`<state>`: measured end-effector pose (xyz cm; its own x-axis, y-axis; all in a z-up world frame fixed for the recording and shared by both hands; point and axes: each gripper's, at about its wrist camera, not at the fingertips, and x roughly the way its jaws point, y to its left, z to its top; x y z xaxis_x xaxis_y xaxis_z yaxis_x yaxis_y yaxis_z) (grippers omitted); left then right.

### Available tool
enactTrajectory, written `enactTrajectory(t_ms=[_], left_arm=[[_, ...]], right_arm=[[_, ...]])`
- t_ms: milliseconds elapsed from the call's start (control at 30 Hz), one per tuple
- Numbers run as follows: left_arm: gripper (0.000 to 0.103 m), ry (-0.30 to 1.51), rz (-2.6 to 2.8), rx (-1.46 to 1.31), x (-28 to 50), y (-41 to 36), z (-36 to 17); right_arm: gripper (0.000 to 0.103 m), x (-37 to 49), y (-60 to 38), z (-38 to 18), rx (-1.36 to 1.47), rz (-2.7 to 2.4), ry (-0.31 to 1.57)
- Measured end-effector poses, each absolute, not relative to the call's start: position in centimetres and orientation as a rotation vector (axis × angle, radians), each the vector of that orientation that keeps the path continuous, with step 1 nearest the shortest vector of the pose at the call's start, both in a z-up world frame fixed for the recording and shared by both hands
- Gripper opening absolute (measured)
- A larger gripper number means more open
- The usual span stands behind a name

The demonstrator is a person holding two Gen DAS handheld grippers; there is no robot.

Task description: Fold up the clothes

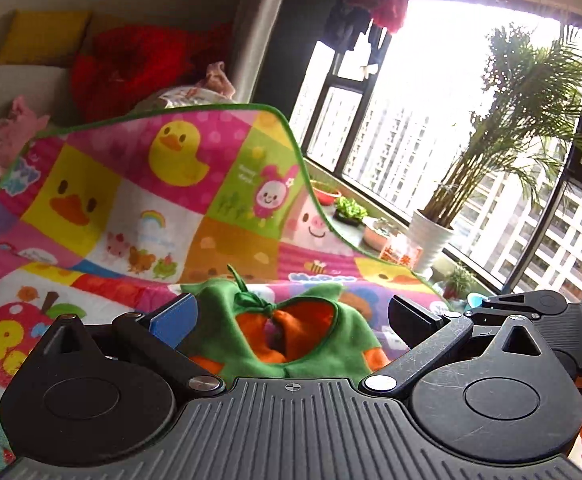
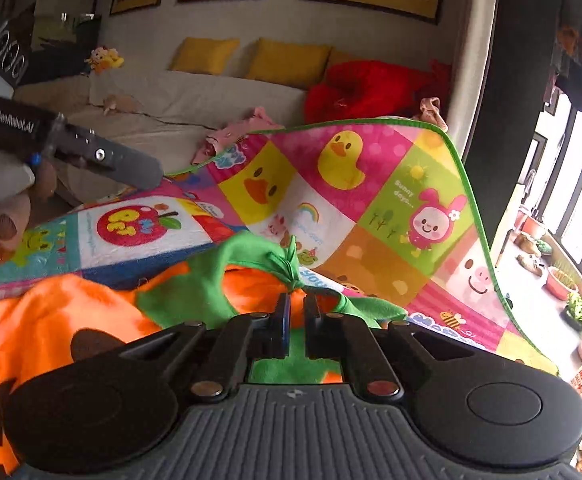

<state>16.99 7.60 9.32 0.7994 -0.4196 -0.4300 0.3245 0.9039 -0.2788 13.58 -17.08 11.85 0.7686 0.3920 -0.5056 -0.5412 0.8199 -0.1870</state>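
**Ana:** Looking along the right gripper (image 2: 296, 320), what does the person have hold of?

**Ben:** Its jaws are drawn narrow, with a slim gap left, right at the green collar (image 2: 219, 280) of the orange pumpkin costume (image 2: 63, 312), just under the little knotted tie (image 2: 287, 266). Green fleece shows between the fingers, but whether they actually pinch it cannot be told.

**Ana:** And the left gripper (image 1: 291, 316)?

**Ben:** Spread wide, gripping nothing. The neck opening sits straight ahead between its fingers, very close.

**Ana:** Where does the garment lie?

**Ben:** On the cartoon play mat (image 2: 371, 216), whose far edge stands propped up against the sofa (image 2: 195, 96). The collar faces both claws, and the orange body trails back and to the left in the right wrist view.

**Ana:** So which hand is better placed?

**Ben:** The right one sits on the collar; the left is just beside it, jaws ready. Judging from that, any fold turns on the neckline, with the body's length running away leftward. How far the folding has got, these views don't settle.
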Motion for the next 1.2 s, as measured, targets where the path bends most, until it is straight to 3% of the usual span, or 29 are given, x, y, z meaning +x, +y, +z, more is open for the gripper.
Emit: enactTrajectory(t_ms=[133,200,267,400,433,467,500,567,833,1067,1200], left_arm=[[0.103,0.584,-0.331,-0.131,17.0,6.3,7.2],[0.103,0.625,-0.31,-0.1,17.2,5.9,5.7],[0.103,0.662,-0.312,-0.098,17.3,5.9,4.4],[0.103,0.695,-0.33,-0.123,17.3,6.7,3.0],[0.103,0.698,-0.333,-0.13,17.2,7.0,2.8],[0.103,0.695,-0.335,-0.139,17.2,7.3,2.9],[0.103,0.687,-0.335,-0.15,17.1,7.8,3.1],[0.103,0.665,-0.335,-0.173,16.8,8.5,3.7],[0.103,0.496,-0.434,-0.284,14.0,9.0,8.5],[0.103,0.465,-0.661,-0.27,10.2,5.1,9.8],[0.103,0.598,-0.697,-0.28,10.9,3.5,6.3]], right_arm=[[0.016,16.8,-17.5,10.1,-0.263,0.452,0.514],[0.032,19.4,-17.0,8.9,-0.228,0.42,0.531],[0.041,22.2,-16.4,7.6,-0.188,0.392,0.558],[0.049,27.5,-15.1,4.5,-0.126,0.353,0.663],[0.049,28.5,-14.6,3.5,-0.14,0.338,0.683],[0.04,29.2,-14.3,2.7,-0.158,0.326,0.696],[0.018,29.5,-14.1,2.4,-0.177,0.321,0.696],[0.013,28.2,-14.7,3.5,-0.157,0.35,0.654],[0.012,14.7,-18.2,11.0,-0.155,0.545,0.482],[0.012,7.6,-18.1,6.1,-0.242,0.624,0.608],[0.012,6.8,-18.6,4.4,-0.221,0.624,0.633]])
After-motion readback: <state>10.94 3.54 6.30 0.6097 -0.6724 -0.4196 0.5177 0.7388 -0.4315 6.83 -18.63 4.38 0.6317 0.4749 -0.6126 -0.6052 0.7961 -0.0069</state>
